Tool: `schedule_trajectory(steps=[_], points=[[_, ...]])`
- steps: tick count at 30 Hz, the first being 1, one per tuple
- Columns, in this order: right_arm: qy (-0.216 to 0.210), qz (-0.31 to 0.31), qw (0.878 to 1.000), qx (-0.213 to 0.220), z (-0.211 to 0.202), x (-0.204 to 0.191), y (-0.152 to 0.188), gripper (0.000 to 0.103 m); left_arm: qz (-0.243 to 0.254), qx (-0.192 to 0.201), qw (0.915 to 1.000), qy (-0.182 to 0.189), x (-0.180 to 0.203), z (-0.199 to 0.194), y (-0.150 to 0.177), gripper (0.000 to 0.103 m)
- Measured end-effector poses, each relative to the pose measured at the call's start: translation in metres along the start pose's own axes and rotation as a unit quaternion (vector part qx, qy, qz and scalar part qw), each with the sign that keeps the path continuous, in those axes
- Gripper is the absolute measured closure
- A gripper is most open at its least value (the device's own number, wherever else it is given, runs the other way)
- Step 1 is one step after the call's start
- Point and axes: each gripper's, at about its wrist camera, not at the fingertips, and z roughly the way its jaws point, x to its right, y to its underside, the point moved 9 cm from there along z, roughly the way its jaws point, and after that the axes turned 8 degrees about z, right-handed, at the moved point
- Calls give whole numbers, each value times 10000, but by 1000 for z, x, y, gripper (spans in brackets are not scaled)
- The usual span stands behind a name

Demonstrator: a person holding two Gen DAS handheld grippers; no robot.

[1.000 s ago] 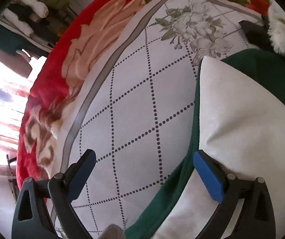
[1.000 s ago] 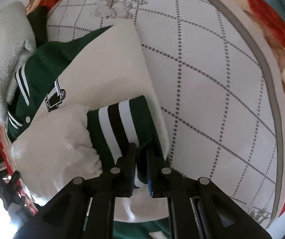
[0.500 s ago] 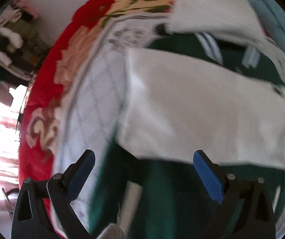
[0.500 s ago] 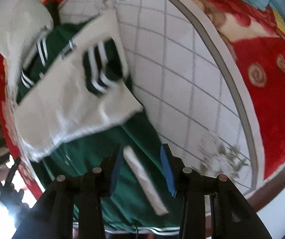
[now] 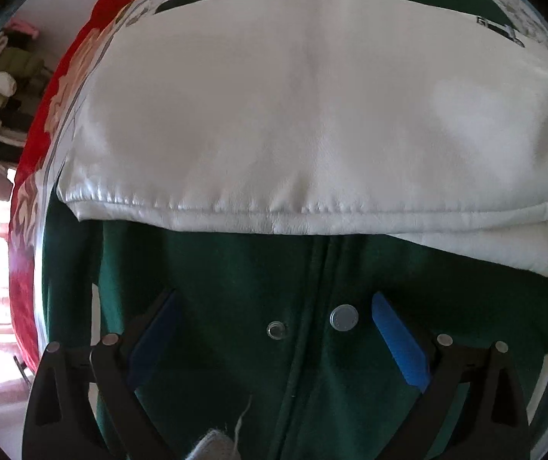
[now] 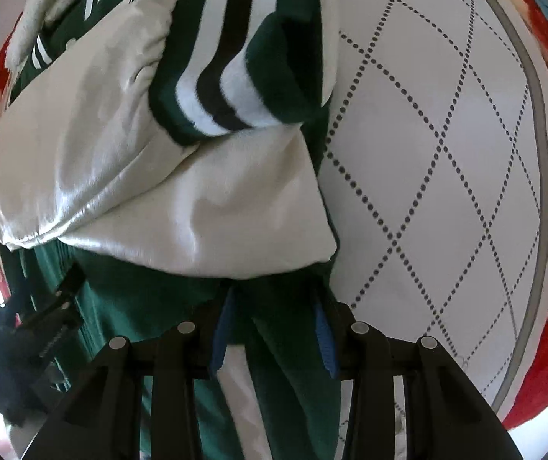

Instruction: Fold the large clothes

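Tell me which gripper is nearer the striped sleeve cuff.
Right. The right gripper hovers open just below the folded white sleeves, the striped cuff ahead of it. The left gripper sits open over the green front snaps; no cuff shows there.

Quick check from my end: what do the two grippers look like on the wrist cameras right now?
Both look alike. The left gripper has black plastic fingers built as open triangular frames, silver pins at the joints and blue pads on the inner faces. The right gripper has the same black frames, silver pins and blue pads. No cables, markings or sleeves show.
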Motion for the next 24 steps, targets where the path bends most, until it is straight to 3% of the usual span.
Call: schedule_trajectory(steps=[3,8,14,17,19,20,21,24], points=[[-138,105,9998,57,0,5,-2,62,-112,-56,9999,-27,-1,1,0,0],[-348,106,9992,190,-4,16,-2,77,-126,-59,9998,-137,-1,1,-3,0],[-603,470,9969,178,-10,36,-2,85,-165,-45,9998,-86,1,1,-2,0],[-1075,1333,9852,-33,-7,55,-4,84,-136,-54,9999,-22,-2,3,-3,0],[-1596,2194,9620,-317,-4,65,0,84,-110,-101,9999,5,0,3,-3,0],[-1728,2329,9561,-411,-4,64,-1,84,-97,-118,9999,4,-1,3,-4,0],[-1759,2236,9574,-490,-5,61,-1,84,-67,-127,9999,-16,-1,2,-4,0],[-1182,1011,9873,-329,-9,41,-3,80,29,-97,9999,-104,-6,4,-8,0]])
